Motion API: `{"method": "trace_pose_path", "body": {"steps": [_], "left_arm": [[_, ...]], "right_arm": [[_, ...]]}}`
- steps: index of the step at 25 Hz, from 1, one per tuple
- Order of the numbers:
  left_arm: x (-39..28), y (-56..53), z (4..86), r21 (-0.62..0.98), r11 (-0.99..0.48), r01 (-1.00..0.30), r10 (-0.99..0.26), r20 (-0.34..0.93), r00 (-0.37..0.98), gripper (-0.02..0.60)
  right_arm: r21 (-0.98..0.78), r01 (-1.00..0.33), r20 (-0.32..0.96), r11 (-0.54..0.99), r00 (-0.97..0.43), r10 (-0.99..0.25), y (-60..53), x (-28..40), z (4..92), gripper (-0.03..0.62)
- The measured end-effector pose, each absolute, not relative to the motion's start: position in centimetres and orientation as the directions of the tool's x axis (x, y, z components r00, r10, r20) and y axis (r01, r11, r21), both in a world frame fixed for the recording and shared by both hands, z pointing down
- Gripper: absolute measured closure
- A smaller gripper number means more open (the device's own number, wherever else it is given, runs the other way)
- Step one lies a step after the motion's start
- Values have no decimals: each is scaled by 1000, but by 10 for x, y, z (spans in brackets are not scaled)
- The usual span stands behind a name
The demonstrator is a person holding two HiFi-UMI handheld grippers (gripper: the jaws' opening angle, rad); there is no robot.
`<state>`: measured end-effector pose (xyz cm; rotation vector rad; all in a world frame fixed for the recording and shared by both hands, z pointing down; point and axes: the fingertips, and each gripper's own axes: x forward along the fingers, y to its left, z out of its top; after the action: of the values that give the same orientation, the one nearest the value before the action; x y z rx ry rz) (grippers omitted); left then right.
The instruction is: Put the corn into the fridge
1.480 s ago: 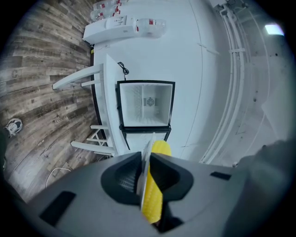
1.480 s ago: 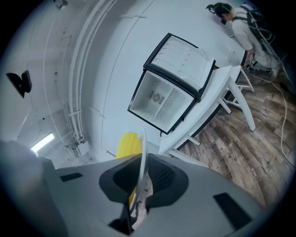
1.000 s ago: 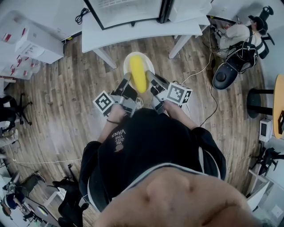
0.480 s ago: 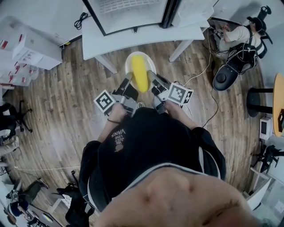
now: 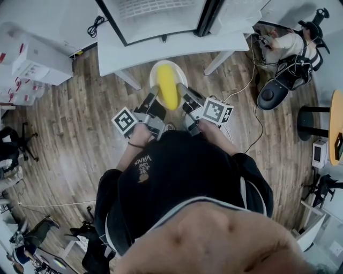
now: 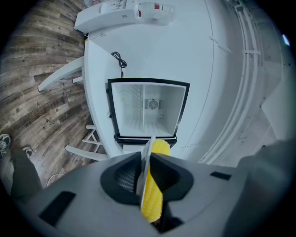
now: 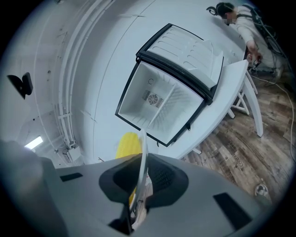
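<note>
1. The left gripper (image 6: pixel 145 172) is closed on the rim of a white plate (image 6: pixel 147 155). In the left gripper view the rim is seen edge-on between the two dark pads.
2. The right gripper (image 7: pixel 138 185) is likewise clamped on the opposite rim of the same plate (image 7: pixel 143 150), its jaws drawn nearly together on the thin edge.
3. In the head view the left gripper (image 5: pixel 154 92) and the right gripper (image 5: pixel 181 89) are held side by side in front of the person's chest, with the plate (image 5: pixel 155 72) carried between them. A marker cube (image 5: pixel 124 122) is seen at the outer side of each.
4. The corn (image 5: pixel 168 85) is laid lengthwise on the plate, its long axis pointed toward the fridge. It is seen just right of the rim in the left gripper view (image 6: pixel 155 185) and just left of it in the right gripper view (image 7: pixel 127 144).
5. The fridge (image 5: pixel 155 16) is set on a white table (image 5: pixel 177 45) directly ahead, beyond the plate. Its door (image 7: pixel 185 46) is swung open.
6. The white interior (image 6: pixel 148 109) is faced by both grippers, and what seems to be a small round vent (image 6: pixel 152 104) is mounted on the back wall.
7. A wooden floor (image 5: pixel 69 128) is spread below, and a seated person (image 5: pixel 289 43) is found to the right of the table.
</note>
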<state>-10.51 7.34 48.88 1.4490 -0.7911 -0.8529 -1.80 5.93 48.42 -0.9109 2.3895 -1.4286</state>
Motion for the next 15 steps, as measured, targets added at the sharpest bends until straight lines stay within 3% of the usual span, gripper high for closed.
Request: {"method": "trace_pose_path", "body": {"steps": [15], "left_arm": [[-95, -7, 486, 999, -48, 23, -890, -53, 452, 535]], "right_arm": [[-850, -387, 133, 358, -814, -565, -26, -9, 481, 559]]}}
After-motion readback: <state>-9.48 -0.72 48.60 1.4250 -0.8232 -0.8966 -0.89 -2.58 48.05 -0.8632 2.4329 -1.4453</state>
